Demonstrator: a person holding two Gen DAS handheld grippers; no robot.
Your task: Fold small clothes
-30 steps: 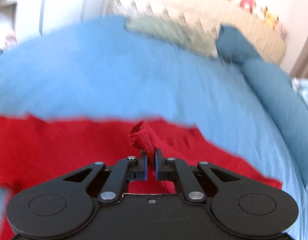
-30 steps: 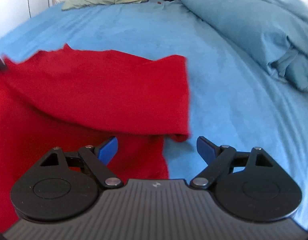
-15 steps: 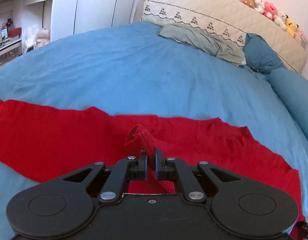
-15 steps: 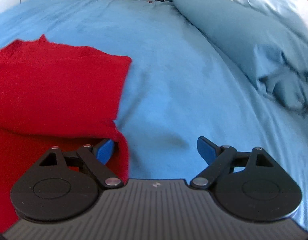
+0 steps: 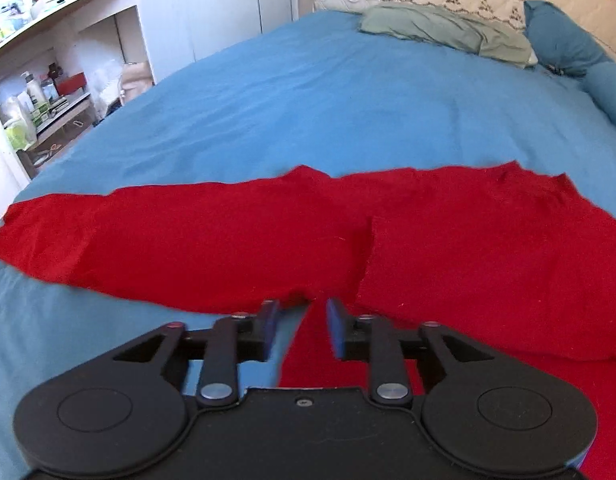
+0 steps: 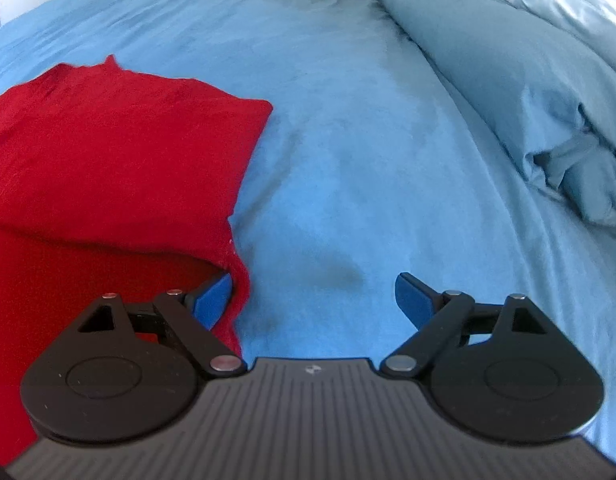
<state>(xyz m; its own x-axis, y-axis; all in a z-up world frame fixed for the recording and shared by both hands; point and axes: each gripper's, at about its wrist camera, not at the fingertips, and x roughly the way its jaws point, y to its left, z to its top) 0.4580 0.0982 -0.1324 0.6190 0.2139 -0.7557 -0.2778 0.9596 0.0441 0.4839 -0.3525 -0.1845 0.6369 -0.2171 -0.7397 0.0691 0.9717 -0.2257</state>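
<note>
Red garment point(image 5: 236, 240), soft knit, lies folded flat on blue bedsheet point(image 5: 347, 112).

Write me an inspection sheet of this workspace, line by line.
Surface: blue bed sheet, lightly creased.
Job's things: red garment spread flat, one flap folded over.
Clutter: green cloth near the headboard; bunched duvet at the right.
Grippers: left hand-held gripper open, holding nothing; right hand-held gripper open wide at the garment's edge.
Cables: nothing seen.
Surroundings: white shelves with bottles; plush toys by the headboard.
</note>
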